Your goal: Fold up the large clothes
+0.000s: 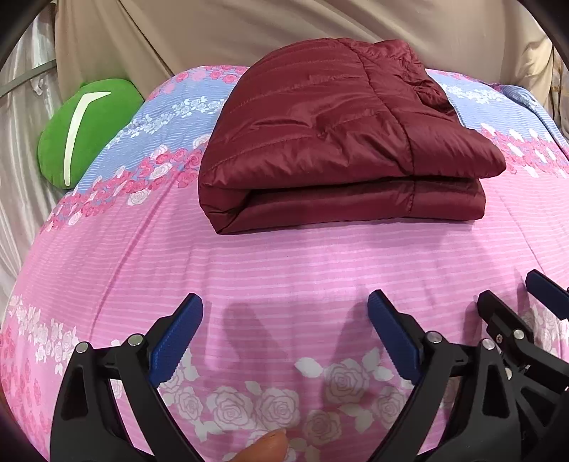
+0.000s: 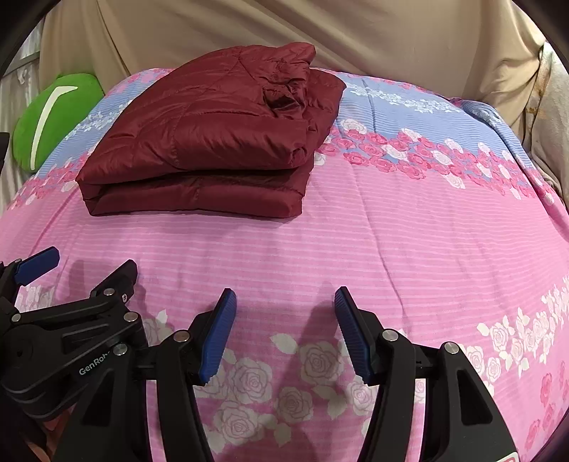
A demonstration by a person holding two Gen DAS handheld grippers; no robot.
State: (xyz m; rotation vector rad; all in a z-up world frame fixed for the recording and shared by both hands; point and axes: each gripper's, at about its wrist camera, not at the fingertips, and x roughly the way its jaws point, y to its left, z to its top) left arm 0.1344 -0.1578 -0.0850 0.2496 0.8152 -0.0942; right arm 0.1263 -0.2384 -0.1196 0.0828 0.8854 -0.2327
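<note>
A dark red quilted jacket [image 1: 330, 138] lies folded into a thick rectangle on the pink and blue floral bedspread [image 1: 270, 270]. It also shows in the right wrist view [image 2: 213, 142], left of centre. My left gripper [image 1: 284, 309] is open and empty, held above the bedspread in front of the jacket. My right gripper [image 2: 284, 302] is open and empty, also in front of the jacket and to its right. Each gripper shows at the edge of the other's view: the right one [image 1: 512, 295], the left one [image 2: 92, 263].
A green cushion [image 1: 85, 131] with a white stripe lies at the bed's far left edge; it also shows in the right wrist view [image 2: 53, 117]. Beige drapes [image 1: 284, 28] hang behind the bed. The bedspread drops away at the right edge [image 2: 533, 160].
</note>
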